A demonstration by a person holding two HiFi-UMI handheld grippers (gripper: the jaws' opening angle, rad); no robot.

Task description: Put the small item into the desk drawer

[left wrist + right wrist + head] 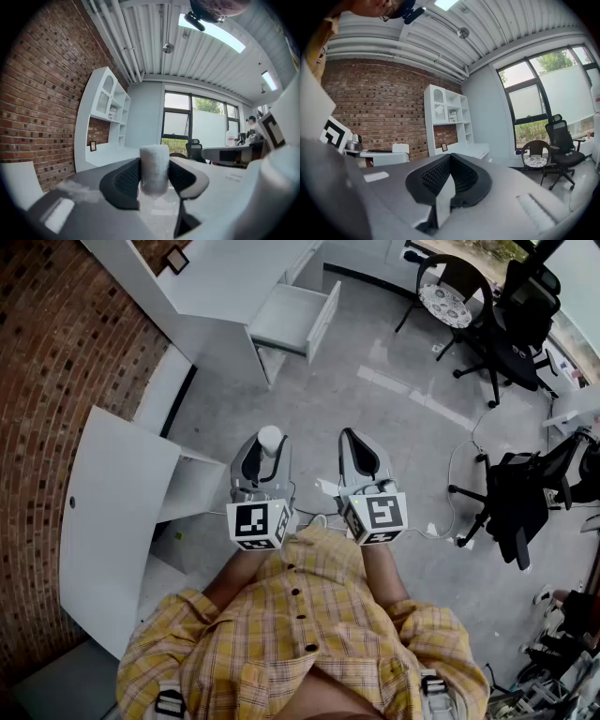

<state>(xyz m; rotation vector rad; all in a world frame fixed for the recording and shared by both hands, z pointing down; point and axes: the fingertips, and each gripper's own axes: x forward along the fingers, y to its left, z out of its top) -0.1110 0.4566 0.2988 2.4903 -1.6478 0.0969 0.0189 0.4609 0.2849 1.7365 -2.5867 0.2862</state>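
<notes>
Small item (270, 439), a stubby white roll with a fuzzy surface, stands upright in the left tongs (266, 456). The left gripper view shows both ribbed pads pressed against its sides, so the jaws stand fairly wide but are closed on it. The right tongs (450, 159) carry nothing. Their jaws meet at the tips, with only the hollow between the pads left empty.

Both tools are held side by side, close in front of the person's checked shirt (300, 634), pointing roughly level out over the grey floor (394, 409). The drawer (292, 320) is already pulled out from the white counter (234, 277) at the far side of the room, left of centre in the head view. It looks bare inside, as far as can be told from here. It is well apart from the tongs, with open floor between. The brick wall (56, 334) runs along the left, and office chairs (506, 334) stand off to the far right, clear of the way.

So the pickup seems done and the drawer needs no opening. What is left, by my reading, is the walk across to the counter, lowering the roll into the drawer, letting go, and perhaps pushing the drawer shut with the free right tongs.
</notes>
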